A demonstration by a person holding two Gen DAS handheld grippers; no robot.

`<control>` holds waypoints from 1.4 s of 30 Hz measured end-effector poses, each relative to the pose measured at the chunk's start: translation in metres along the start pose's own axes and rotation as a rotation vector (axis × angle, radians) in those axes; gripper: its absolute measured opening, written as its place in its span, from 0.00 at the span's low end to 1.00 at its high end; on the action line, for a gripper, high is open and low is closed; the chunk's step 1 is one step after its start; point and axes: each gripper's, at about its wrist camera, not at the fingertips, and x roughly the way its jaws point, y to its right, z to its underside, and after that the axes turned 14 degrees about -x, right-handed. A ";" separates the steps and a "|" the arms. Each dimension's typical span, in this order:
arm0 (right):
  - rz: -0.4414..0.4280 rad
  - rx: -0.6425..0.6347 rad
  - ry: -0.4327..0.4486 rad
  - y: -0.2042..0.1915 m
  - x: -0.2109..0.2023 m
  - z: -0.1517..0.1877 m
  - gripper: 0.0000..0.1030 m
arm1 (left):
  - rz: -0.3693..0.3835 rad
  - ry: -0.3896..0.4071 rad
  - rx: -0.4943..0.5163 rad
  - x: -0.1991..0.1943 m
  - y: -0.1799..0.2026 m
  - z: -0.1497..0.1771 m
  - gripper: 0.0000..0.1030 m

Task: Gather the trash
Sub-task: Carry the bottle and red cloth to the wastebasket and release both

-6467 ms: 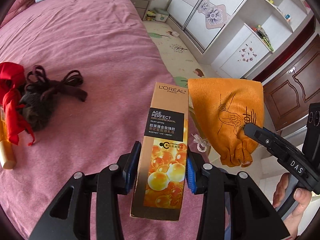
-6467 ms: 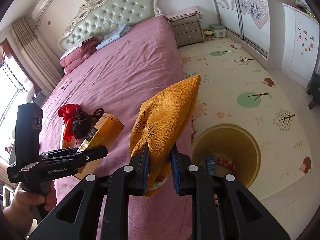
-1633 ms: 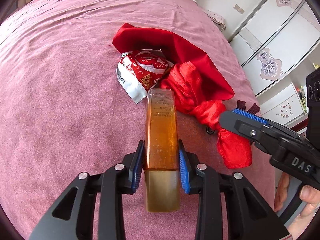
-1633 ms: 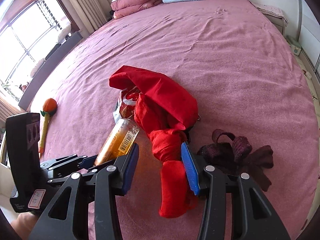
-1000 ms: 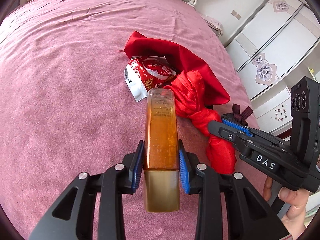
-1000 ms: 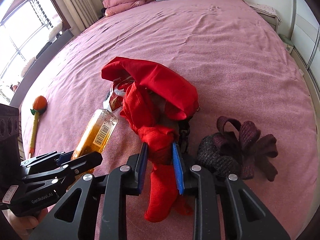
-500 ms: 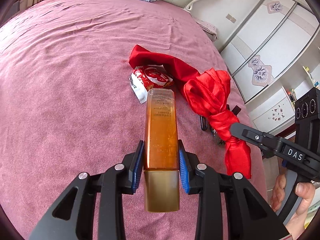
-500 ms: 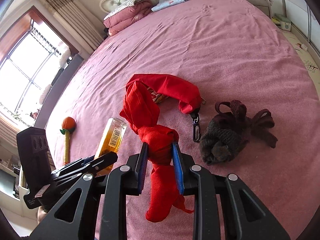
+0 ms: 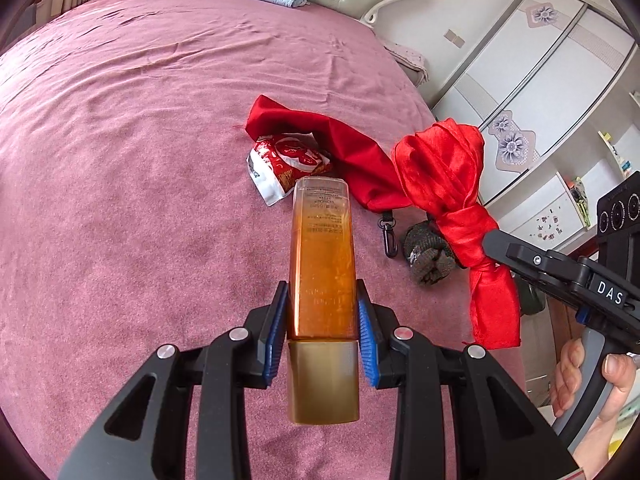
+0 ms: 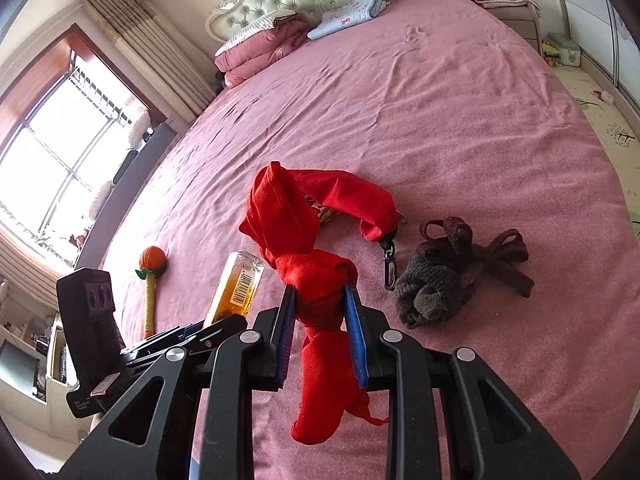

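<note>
Left gripper [image 9: 322, 320] jaws clamped on amber bottle [image 9: 322, 256], lifted over the bed [image 9: 120, 160]: rigid, slick, grip low near cap. Right gripper [image 10: 320, 320] jaws pinch red cloth [image 10: 316, 280] at its knot; limp, light, dangling.

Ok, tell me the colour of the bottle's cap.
The cap is dull gold, below the amber bottle; the left wrist view shows it best.
</note>
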 end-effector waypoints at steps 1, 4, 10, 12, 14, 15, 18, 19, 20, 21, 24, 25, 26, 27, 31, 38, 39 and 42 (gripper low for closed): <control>0.004 0.002 0.001 0.002 -0.002 0.002 0.23 | 0.002 -0.002 0.007 0.001 0.003 0.000 0.31; 0.018 0.004 0.005 0.008 -0.009 0.006 0.23 | 0.011 -0.010 0.027 0.004 0.015 0.002 0.31; 0.038 0.035 0.031 0.031 -0.032 0.016 0.23 | 0.035 -0.037 0.065 0.016 0.047 0.006 0.31; 0.049 0.050 0.043 0.041 -0.042 0.020 0.23 | 0.040 -0.047 0.082 0.021 0.060 0.009 0.31; 0.060 0.066 0.054 0.052 -0.053 0.025 0.23 | 0.050 -0.060 0.097 0.026 0.072 0.012 0.31; 0.066 0.077 0.062 0.058 -0.058 0.028 0.23 | 0.052 -0.068 0.106 0.029 0.079 0.014 0.31; 0.087 0.107 0.082 0.076 -0.074 0.035 0.23 | 0.061 -0.088 0.131 0.039 0.099 0.019 0.31; 0.095 0.117 0.090 0.083 -0.080 0.037 0.23 | 0.066 -0.097 0.140 0.043 0.106 0.021 0.31; 0.102 0.127 0.097 0.090 -0.086 0.040 0.23 | 0.070 -0.105 0.149 0.047 0.113 0.023 0.31; 0.110 0.138 0.105 0.096 -0.092 0.043 0.23 | 0.074 -0.114 0.158 0.051 0.121 0.025 0.31; 0.134 0.170 0.126 0.117 -0.111 0.051 0.23 | 0.088 -0.139 0.185 0.064 0.145 0.032 0.31; 0.144 0.182 0.132 0.124 -0.117 0.054 0.23 | 0.094 -0.148 0.194 0.068 0.153 0.035 0.31; 0.152 0.193 0.137 0.131 -0.123 0.058 0.23 | 0.098 -0.158 0.202 0.073 0.161 0.037 0.31; 0.161 0.205 0.144 0.139 -0.129 0.062 0.23 | 0.102 -0.166 0.209 0.078 0.169 0.040 0.31; 0.205 0.246 0.164 0.167 -0.152 0.076 0.23 | 0.119 -0.202 0.244 0.097 0.201 0.052 0.31; 0.275 0.310 0.188 0.214 -0.190 0.106 0.23 | 0.136 -0.259 0.315 0.129 0.259 0.078 0.31; 0.281 0.317 0.191 0.220 -0.194 0.110 0.23 | 0.138 -0.266 0.326 0.133 0.266 0.082 0.31; 0.313 0.336 0.199 0.237 -0.210 0.124 0.23 | 0.142 -0.288 0.355 0.146 0.289 0.093 0.31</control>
